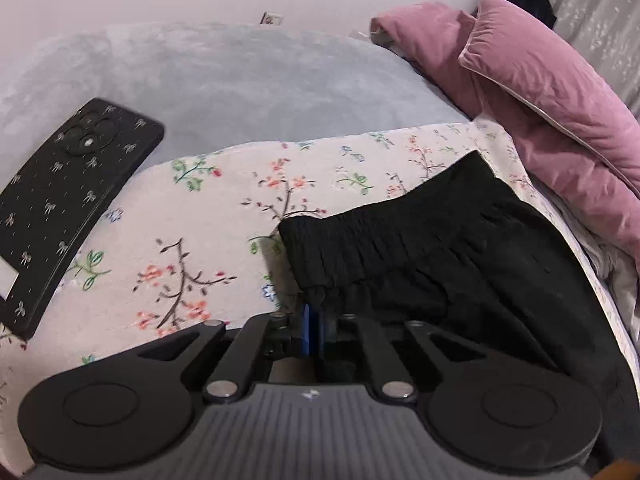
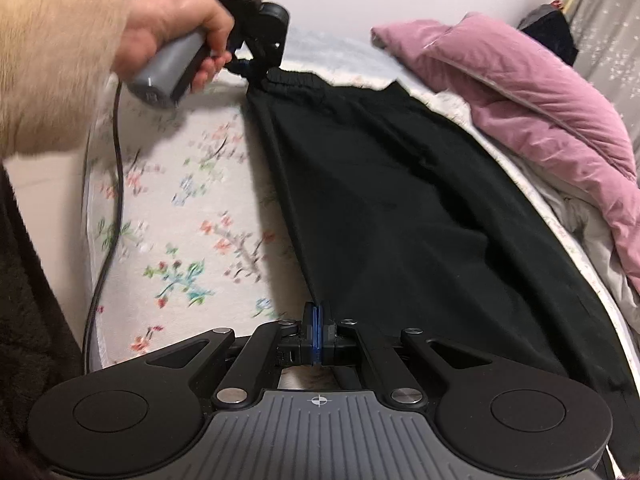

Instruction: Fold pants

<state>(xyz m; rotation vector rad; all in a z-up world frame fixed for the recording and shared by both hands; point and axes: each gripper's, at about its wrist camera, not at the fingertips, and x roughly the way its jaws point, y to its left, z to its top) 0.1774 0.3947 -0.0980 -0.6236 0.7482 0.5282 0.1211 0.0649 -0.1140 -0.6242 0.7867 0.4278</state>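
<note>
Black pants (image 2: 400, 200) lie stretched out on a floral sheet (image 2: 180, 208). In the left wrist view their elastic waistband (image 1: 400, 240) is right in front of my left gripper (image 1: 314, 320), which is shut on the waistband's near corner. My right gripper (image 2: 317, 320) is shut on the pants' left edge further down the leg. In the right wrist view my left gripper (image 2: 256, 68), held in a hand, is at the waistband corner at the far end.
A black phone with a bow-pattern case (image 1: 68, 200) lies on the left. A pink quilt (image 1: 540, 112) is heaped on the right, also in the right wrist view (image 2: 540, 112). A grey blanket (image 1: 220, 92) lies beyond the sheet. A black cable (image 2: 114, 184) hangs at the left.
</note>
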